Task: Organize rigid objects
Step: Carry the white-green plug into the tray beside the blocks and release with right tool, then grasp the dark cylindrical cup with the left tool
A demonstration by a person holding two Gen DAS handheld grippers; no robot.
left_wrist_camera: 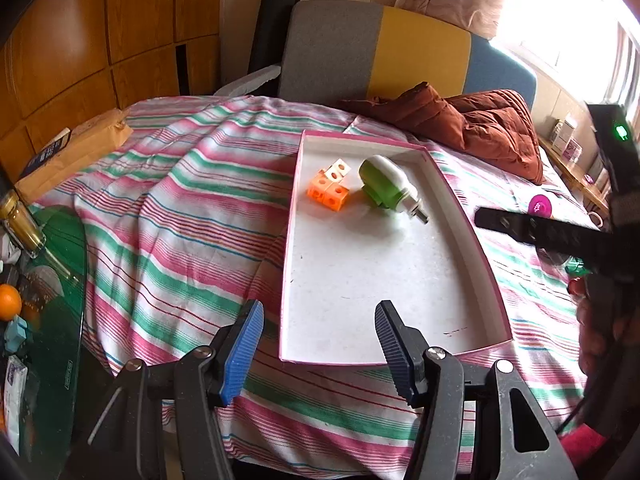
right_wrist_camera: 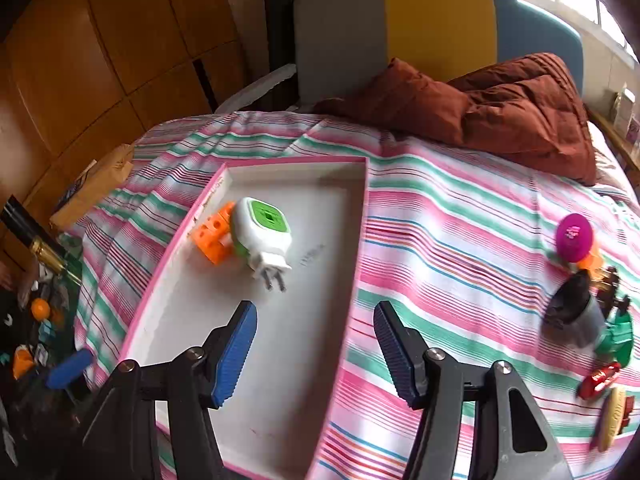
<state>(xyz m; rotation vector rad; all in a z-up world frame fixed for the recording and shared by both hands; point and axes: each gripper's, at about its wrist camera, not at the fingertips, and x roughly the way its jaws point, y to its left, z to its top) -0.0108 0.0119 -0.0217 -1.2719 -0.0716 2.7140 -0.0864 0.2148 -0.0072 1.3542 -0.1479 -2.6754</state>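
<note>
Step in hand, by my read: fetch the next loose item and drop it in the tray (right_wrist_camera: 352, 216). The tray lies on the striped bed sheet (right_wrist_camera: 460, 240) and already holds the orange blocks (right_wrist_camera: 212, 240) and the green-white plug (right_wrist_camera: 262, 236), touching each other at the tray's far end.

The loose pile sits well right of the tray: magenta egg (right_wrist_camera: 574, 237), dark cup (right_wrist_camera: 576, 312), green piece (right_wrist_camera: 618, 334), red piece (right_wrist_camera: 598, 378), yellow disc (right_wrist_camera: 612, 416).

To do it well: swing the right tongs (right_wrist_camera: 316, 354) toward the pile, take one item only, and grip across a flat or narrow side. The egg looks likely to slip. Set it in the bare near half of the tray.

Right tongs: spread wide, empty, over the tray's right rim. Left tongs (left_wrist_camera: 320, 354): spread wide, empty, at the tray's near edge.
</note>
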